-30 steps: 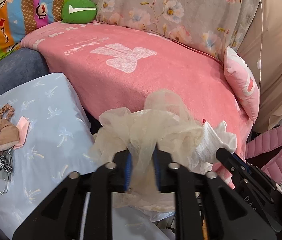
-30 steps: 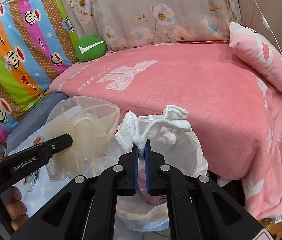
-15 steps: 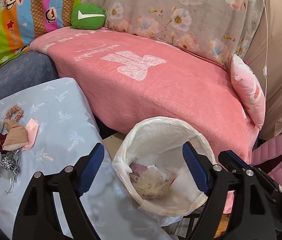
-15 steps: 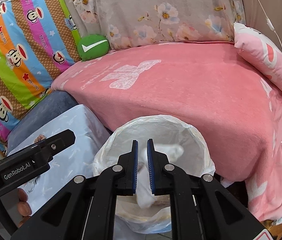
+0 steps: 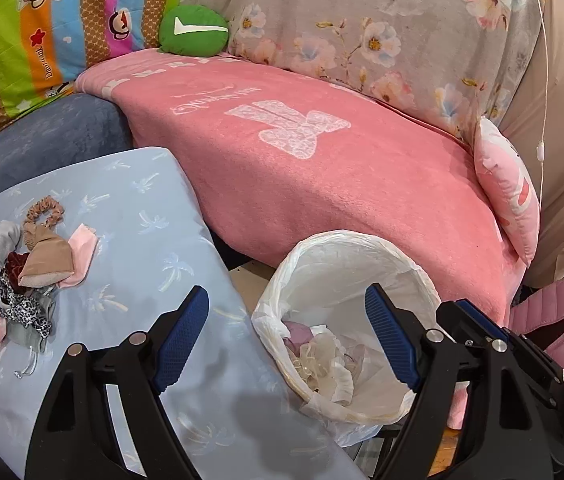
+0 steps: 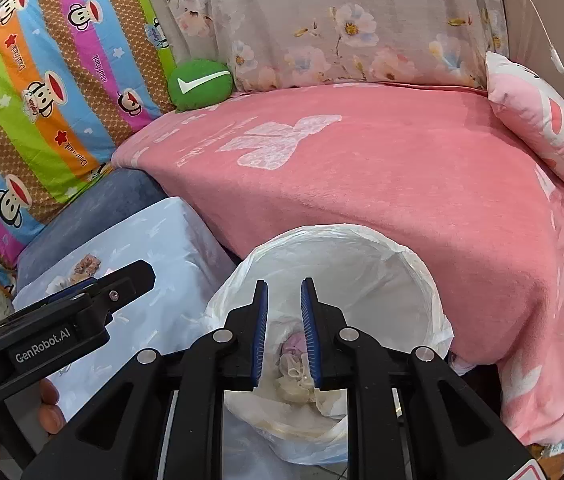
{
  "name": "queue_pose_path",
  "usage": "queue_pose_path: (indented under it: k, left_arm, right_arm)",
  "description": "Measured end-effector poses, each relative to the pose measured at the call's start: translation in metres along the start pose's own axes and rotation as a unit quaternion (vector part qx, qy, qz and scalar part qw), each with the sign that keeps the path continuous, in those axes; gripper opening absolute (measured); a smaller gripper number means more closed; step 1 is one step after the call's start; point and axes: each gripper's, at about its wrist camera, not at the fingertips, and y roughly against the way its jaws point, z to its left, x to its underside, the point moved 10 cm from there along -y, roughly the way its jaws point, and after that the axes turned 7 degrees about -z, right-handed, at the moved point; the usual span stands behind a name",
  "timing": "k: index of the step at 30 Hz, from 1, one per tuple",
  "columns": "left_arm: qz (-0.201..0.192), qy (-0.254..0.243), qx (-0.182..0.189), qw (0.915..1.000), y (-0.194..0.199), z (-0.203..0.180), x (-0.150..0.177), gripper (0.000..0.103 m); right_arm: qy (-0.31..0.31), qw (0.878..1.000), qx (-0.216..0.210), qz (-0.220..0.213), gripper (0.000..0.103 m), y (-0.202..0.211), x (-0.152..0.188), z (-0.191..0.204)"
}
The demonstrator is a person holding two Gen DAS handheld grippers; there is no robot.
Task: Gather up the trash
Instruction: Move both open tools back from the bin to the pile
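- The left gripper (image 5: 286, 336) is standing with its jaws wide apart and nothing between them; a second ago they were clamped on a crumpled translucent wad, which is now lying in the bin.
- The right gripper (image 6: 284, 332) is hanging directly over the bin mouth; its jaws have just been opening and are now a narrow gap apart, with no item between them. The white wad they were pinching a second ago is no longer in them.
- The trash bin (image 5: 422, 276), lined with a white plastic bag, is sitting on the floor between the blue-covered worktop (image 5: 154, 216) and the pink blanket (image 5: 322, 184). The dropped trash (image 5: 322, 360) is resting at the bottom.
- Judgement: both drops are reading as complete, so both grippers are free for the next pickup.
- A small pile of items (image 5: 30, 276) (a scrunchie, scraps of cloth, a leopard-print piece) is lying on the worktop, well apart from the bin. Whether these count as trash cannot be told.
- The bin's near rim is being covered by the gripper bodies in both views, and the items in the bin are too tangled to separate.
- Only fingertips of the person's hand (image 6: 48, 408) are showing beneath the left gripper's body.
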Motion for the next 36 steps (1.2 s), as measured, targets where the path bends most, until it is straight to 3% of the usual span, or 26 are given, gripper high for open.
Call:
queue_pose_path:
  k: [21,28,36]
  left_arm:
    - [-0.005,0.05,-0.032,0.9982,0.014,0.055,0.006,0.077]
    - [-0.005,0.067,-0.045,0.9968,0.019,0.077,0.01,0.077]
    - [-0.009,0.09,-0.09,0.9918,0.026,0.12,0.017,0.087]
  right_arm:
    - [0.034,0.999,-0.025,0.014,0.024,-0.005,0.015,0.048]
    - [0.046,0.998,-0.032,0.019,0.03,-0.007,0.02,0.067]
    - [0.065,0.996,-0.045,0.031,0.034,-0.014,0.03,0.094]
